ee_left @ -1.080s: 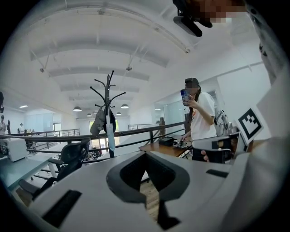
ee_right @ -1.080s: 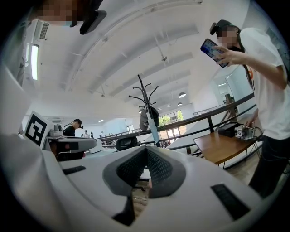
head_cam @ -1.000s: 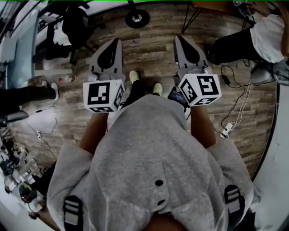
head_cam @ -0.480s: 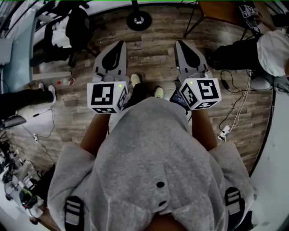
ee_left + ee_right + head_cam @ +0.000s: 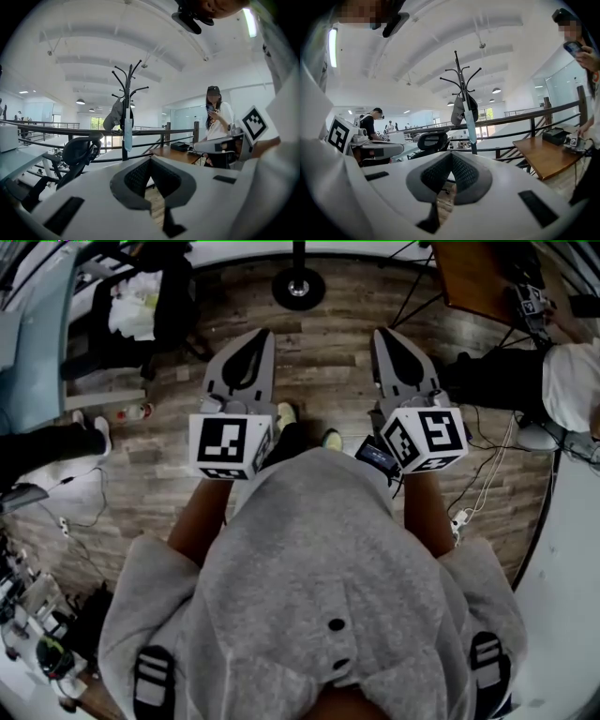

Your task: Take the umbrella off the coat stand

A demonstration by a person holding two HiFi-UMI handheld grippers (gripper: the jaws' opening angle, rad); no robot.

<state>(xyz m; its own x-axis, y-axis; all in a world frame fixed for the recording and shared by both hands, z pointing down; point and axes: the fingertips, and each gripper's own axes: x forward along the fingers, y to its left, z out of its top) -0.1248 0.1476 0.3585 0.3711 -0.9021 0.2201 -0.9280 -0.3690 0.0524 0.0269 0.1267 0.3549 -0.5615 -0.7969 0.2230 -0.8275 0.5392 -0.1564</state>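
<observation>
Umbrella point(image 5: 127, 133), seemingly a pale blue folded one, hangs on the coat stand point(image 5: 126, 91) at mid-frame. The left claw point(image 5: 151, 161) and right claw point(image 5: 450, 159) are both closed and empty.

The head view is dim and washed of colour. The floor point(image 5: 319, 343) shows soft, faint shadows, and fisheye bending curves everything toward dark corners. Both gripper views are bright: light falls from a strip light point(image 5: 333, 47) and round lamps point(image 5: 80, 101) on the white ceiling point(image 5: 117, 42), and far windows point(image 5: 96, 123) glare white. The coat stand point(image 5: 126, 86) reads as a dark silhouette. The near foreground is blurred, and the edges fall to black.
</observation>
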